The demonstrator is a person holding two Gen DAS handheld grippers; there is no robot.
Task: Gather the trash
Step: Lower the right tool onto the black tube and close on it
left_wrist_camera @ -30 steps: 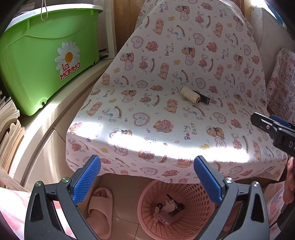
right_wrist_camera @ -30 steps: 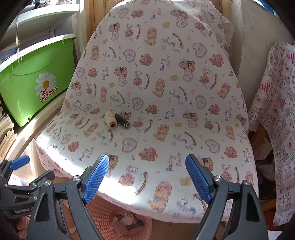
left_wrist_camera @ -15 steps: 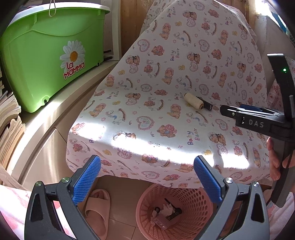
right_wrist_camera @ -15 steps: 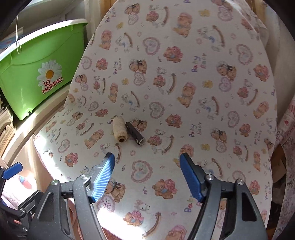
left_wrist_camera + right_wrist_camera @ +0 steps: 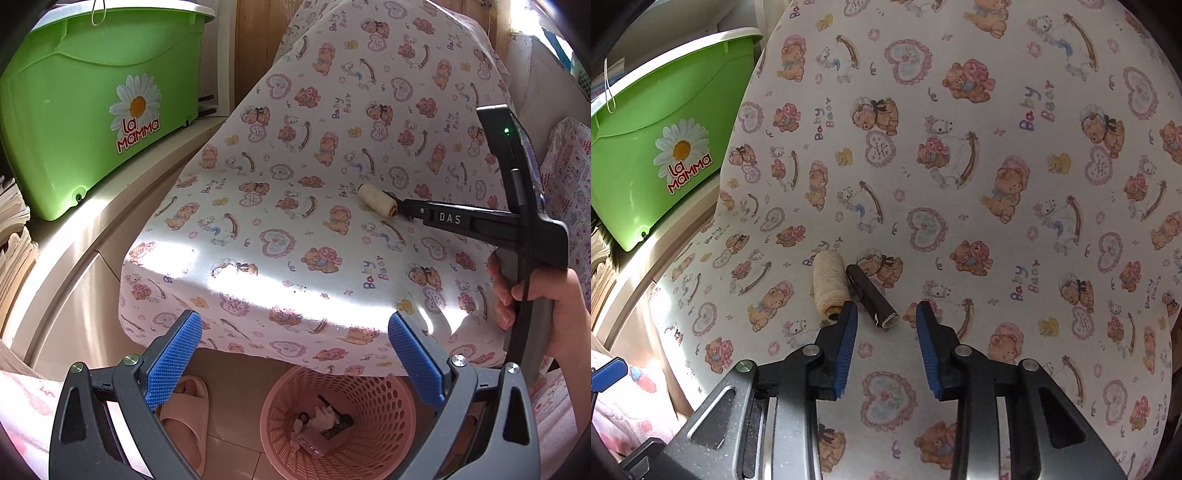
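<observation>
A cream thread spool and a black tube lie side by side on the bear-print cloth over a seat. My right gripper is down at their near ends with its jaws closing. The tube's near end sits between the blue pads with a gap on each side, and the left fingertip overlaps the spool's end. In the left wrist view the right gripper reaches the cream spool from the right and hides the tube. My left gripper hangs open and empty over the pink basket, which holds some scraps.
A green "La Mamma" bin stands on a ledge at the left. A pink slipper lies on the tiled floor beside the basket. A person's hand grips the right tool's handle. More printed fabric hangs at the right.
My right gripper has moved forward and down across the seat to the spool and tube, and its jaws have narrowed a lot. The left gripper has stayed over the basket.
</observation>
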